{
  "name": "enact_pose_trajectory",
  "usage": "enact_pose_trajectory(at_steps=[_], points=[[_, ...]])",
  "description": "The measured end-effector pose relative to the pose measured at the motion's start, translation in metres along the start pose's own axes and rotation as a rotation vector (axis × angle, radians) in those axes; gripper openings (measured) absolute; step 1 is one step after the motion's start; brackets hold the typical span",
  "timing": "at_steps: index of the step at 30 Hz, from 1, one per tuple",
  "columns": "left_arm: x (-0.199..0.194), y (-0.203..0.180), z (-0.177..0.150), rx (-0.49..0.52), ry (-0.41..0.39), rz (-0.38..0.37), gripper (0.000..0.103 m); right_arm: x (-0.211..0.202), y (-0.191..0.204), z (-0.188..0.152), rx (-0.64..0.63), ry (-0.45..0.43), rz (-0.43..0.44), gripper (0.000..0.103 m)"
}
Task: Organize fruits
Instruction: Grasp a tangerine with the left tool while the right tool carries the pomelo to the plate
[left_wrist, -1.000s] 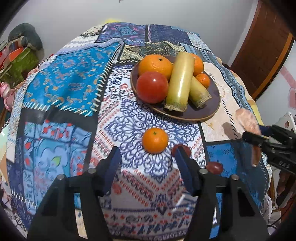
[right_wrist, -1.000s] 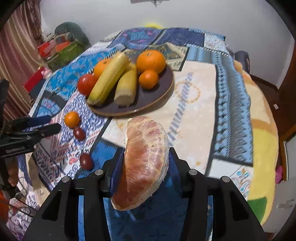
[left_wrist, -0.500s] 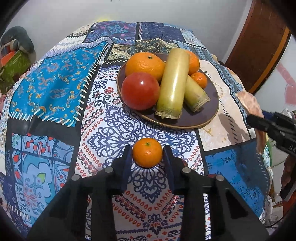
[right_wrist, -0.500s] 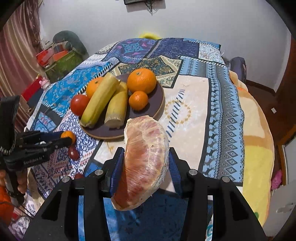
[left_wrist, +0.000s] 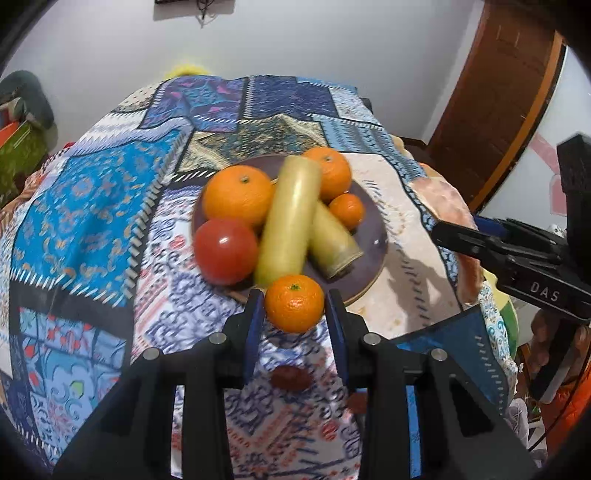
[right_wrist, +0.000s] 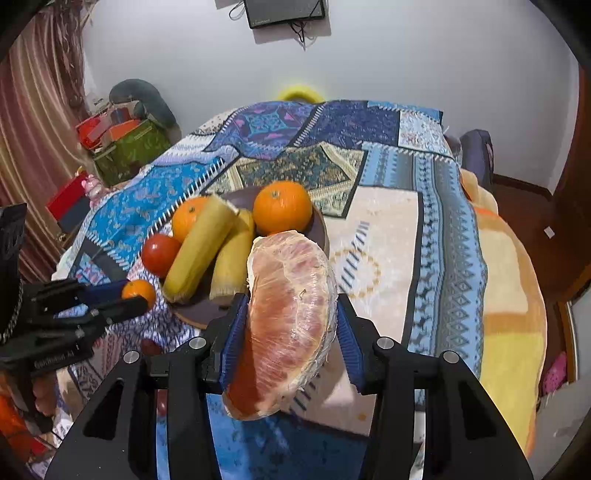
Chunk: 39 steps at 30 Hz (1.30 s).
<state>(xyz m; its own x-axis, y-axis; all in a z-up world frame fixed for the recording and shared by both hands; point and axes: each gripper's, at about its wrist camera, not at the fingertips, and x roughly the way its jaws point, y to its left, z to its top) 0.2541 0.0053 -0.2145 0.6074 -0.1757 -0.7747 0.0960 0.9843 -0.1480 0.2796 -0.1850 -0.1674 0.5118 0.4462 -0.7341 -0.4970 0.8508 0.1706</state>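
Observation:
My left gripper (left_wrist: 294, 314) is shut on a small mandarin (left_wrist: 294, 302) and holds it above the cloth, just in front of the dark plate (left_wrist: 373, 236). The plate holds two oranges (left_wrist: 238, 194), a red tomato (left_wrist: 225, 251), two yellow-green stalks (left_wrist: 288, 221) and a small mandarin (left_wrist: 347, 210). My right gripper (right_wrist: 288, 325) is shut on a plastic-wrapped pomelo wedge (right_wrist: 288, 314), held above the table to the right of the plate (right_wrist: 319, 225). The left gripper (right_wrist: 122, 297) with its mandarin (right_wrist: 138, 291) shows in the right wrist view.
Two small dark red fruits (left_wrist: 290, 376) lie on the patterned tablecloth (left_wrist: 92, 206) under my left gripper. The right gripper (left_wrist: 448, 234) with the pomelo wedge (left_wrist: 443, 199) is at the right. A wooden door (left_wrist: 506, 92) is at the far right. Boxes (right_wrist: 125, 147) stand left of the table.
My left gripper closed on the mandarin and lifted it toward the plate. My right gripper rose and moved closer to the plate with the pomelo wedge.

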Motion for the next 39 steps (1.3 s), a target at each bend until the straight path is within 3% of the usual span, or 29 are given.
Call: enact_pose_trajectory(at_steps=[9,24,33,39], points=[[0.023,-0.014,0.010,0.023,0.021,-0.017,0.034,0.018,0.008,0.020,-0.033,-0.021,0.018,0.043],[0.044,-0.018,0.010,0.038,0.056,-0.059,0.034,0.058,0.017,0.023,-0.049,0.035,0.049,0.043],[0.041,-0.019,0.007,0.041,0.066,-0.049,0.035,0.048,0.010,0.024,-0.032,0.023,0.046,0.043],[0.022,-0.016,0.005,0.024,0.035,-0.027,0.043,0.034,0.012,0.019,-0.045,0.025,0.035,0.043]])
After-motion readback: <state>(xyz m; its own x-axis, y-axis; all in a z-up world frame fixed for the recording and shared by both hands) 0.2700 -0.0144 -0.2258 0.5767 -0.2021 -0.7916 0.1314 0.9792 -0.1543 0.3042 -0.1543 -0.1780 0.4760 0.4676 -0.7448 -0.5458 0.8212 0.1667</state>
